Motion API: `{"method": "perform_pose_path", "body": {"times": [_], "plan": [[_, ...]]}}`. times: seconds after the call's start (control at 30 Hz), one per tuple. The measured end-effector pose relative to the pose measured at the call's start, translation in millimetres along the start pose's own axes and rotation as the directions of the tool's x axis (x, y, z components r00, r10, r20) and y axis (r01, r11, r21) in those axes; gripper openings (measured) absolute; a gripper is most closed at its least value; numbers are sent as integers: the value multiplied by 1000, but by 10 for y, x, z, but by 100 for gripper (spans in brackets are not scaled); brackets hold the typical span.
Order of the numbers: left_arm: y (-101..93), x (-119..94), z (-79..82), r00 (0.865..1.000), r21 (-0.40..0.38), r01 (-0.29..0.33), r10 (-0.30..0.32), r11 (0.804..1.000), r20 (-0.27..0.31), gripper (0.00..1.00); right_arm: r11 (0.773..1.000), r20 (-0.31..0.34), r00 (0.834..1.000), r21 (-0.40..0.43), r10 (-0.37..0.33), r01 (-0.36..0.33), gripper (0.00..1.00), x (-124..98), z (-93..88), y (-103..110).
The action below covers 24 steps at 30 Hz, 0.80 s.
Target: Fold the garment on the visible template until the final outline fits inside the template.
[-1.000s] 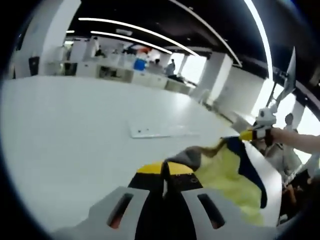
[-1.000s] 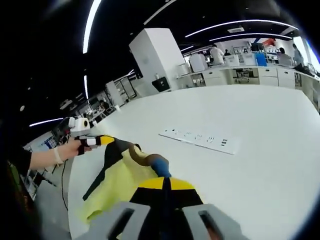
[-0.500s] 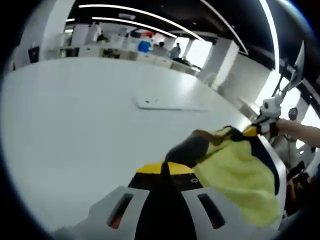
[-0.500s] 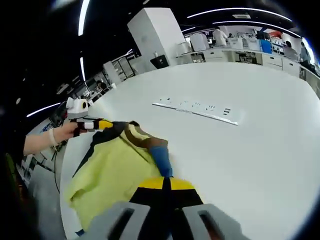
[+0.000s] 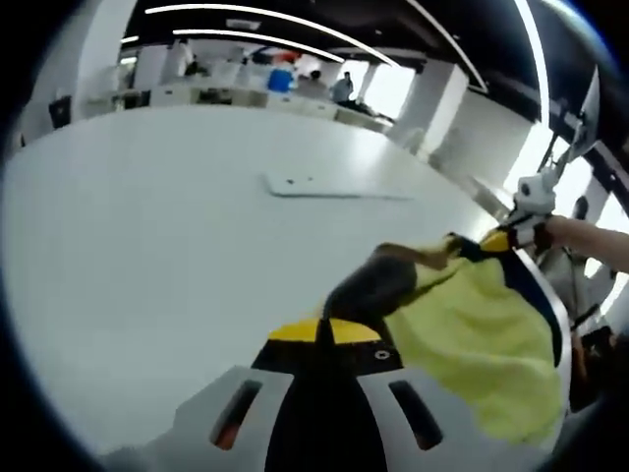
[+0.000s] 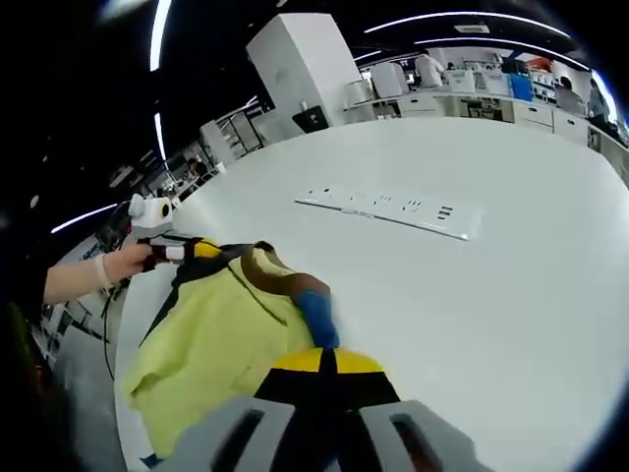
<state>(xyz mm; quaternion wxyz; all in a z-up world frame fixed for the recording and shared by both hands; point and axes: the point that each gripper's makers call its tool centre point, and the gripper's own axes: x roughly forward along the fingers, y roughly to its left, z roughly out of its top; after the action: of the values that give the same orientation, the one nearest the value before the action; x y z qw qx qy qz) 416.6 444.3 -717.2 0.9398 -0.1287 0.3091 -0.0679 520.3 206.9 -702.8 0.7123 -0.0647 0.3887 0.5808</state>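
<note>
Garment (image 5: 472, 334) in yellow with dark blue trim hangs stretched between our two claws, lifted above the white worktop (image 5: 147, 256) near its edge. In the left gripper view, our left claw (image 5: 324, 339) has its yellow-tipped jaws pressed together on a dark brownish bunch of the fabric, and the yellow panel spreads away to the right toward the other claw, held in a hand (image 5: 580, 236) at the cloth's far corner. In the right gripper view, our right claw (image 6: 329, 359) is likewise pinched shut on the garment (image 6: 221, 339), at a blue cuff-like end beside a brown collar part, while the left claw (image 6: 182, 249) grips the opposite corner at the left. A long white power strip (image 6: 393, 209) lies flat on the worktop (image 6: 511, 295), well apart from the cloth. Benches and white cabinets stand in the blurred background.
</note>
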Motion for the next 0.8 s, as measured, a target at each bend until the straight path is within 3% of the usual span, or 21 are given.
{"method": "perform_pose_path", "body": {"times": [0.2,0.37,0.6,0.7,0.8], "plan": [[6,-12,88,1000,9,4,-4,1000,27,4,1000,31,1000,-1,-5,5,11,-36,99,-27],[-17,-46,239,998,11,8,-9,1000,63,19,999,78,997,33,-12,9,25,-82,238,-82],[-11,-60,410,995,30,4,-7,1000,99,23,993,115,993,119,-40,26,24,-152,356,-220],[8,-66,428,995,34,-3,-1,999,101,27,991,82,993,114,-82,73,19,-187,300,-315],[35,-73,438,995,32,-5,2,999,100,26,987,59,997,158,-54,44,17,-211,236,-296]]}}
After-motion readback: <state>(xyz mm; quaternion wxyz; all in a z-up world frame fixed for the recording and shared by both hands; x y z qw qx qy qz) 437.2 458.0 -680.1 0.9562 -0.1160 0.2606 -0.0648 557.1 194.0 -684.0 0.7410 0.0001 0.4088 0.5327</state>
